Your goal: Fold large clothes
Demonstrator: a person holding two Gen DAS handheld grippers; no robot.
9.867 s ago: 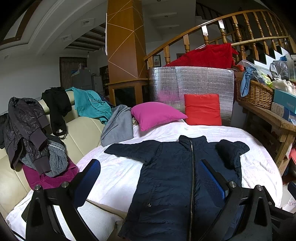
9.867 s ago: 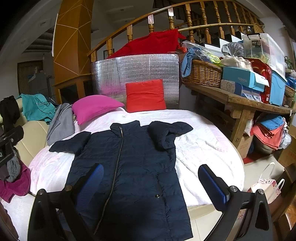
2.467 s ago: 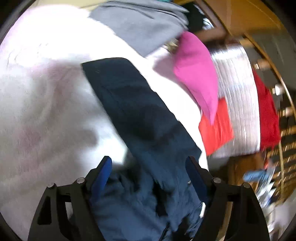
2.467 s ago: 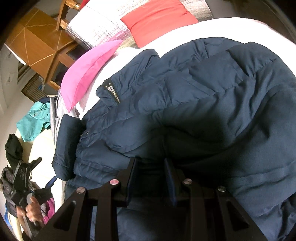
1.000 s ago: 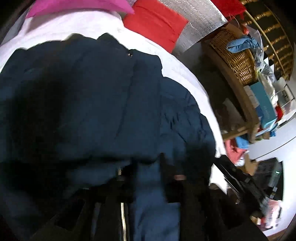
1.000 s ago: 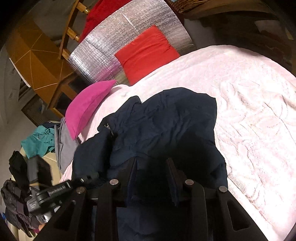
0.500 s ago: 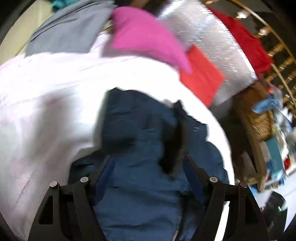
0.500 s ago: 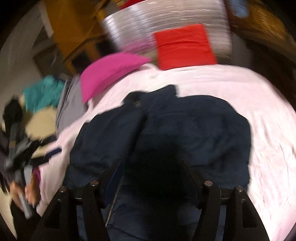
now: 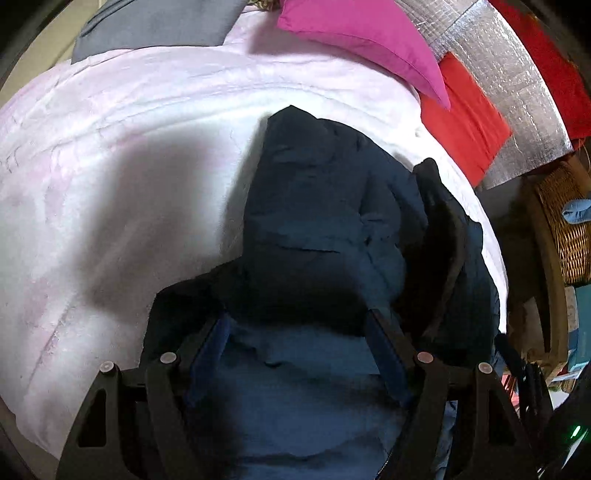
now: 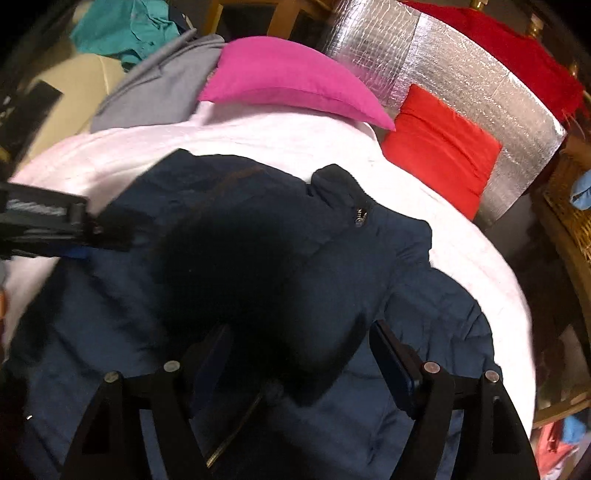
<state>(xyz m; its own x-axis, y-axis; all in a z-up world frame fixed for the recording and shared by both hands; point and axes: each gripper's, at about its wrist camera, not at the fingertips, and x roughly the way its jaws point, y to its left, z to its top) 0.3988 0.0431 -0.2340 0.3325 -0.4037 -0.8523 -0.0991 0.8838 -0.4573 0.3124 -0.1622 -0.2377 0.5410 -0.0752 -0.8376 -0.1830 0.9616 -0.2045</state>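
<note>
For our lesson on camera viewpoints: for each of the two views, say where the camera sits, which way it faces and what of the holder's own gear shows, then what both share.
Left wrist: sits behind the open left tongs, looking down on the dark navy padded jacket.
Right wrist: sits behind the open right tongs, facing the jacket; the left tongs enter at the left edge.
Shared: jacket, magenta pillow, red cushion, pale pink bedspread.
</note>
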